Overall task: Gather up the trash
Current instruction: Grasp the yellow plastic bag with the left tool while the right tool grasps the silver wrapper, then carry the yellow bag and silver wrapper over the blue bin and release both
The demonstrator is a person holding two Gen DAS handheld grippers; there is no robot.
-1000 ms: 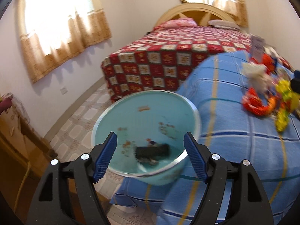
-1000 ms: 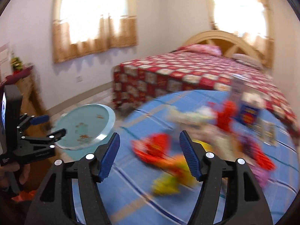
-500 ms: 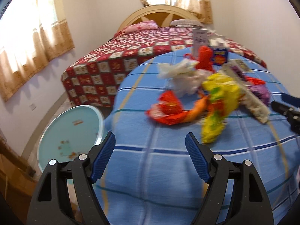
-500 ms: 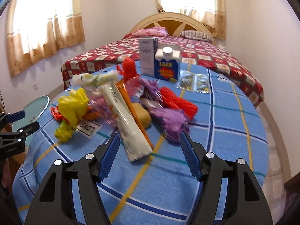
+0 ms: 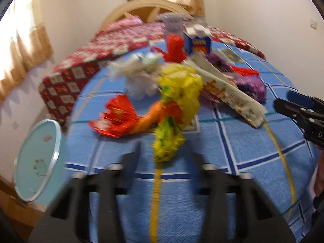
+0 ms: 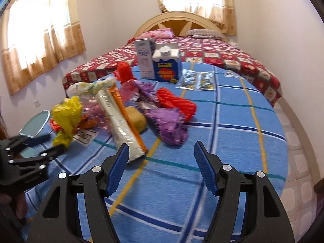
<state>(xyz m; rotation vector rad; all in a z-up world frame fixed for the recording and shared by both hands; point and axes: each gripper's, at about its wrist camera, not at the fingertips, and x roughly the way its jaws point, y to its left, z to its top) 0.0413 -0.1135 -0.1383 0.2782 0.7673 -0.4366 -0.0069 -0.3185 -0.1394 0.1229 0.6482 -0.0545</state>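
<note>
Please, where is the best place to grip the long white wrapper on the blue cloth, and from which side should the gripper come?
Grip the long white wrapper probably at its near end, which juts free of the pile over bare blue cloth. The right gripper, open, can come from the near table edge, jaws across the flat narrow width.

A heap of trash is spread over the blue checked cloth: a crumpled yellow wrapper point(image 6: 66, 113) at 9 o'clock, a long white sleeve point(image 6: 119, 125) laid diagonally beside it, purple foil point(image 6: 170, 125) and a red netted piece point(image 6: 178, 103) at the centre. A blue carton point(image 6: 167, 64) is stood upright at 12 o'clock. A pale teal bin point(image 5: 38, 162) is seen below the cloth's edge at 8 o'clock.
</note>
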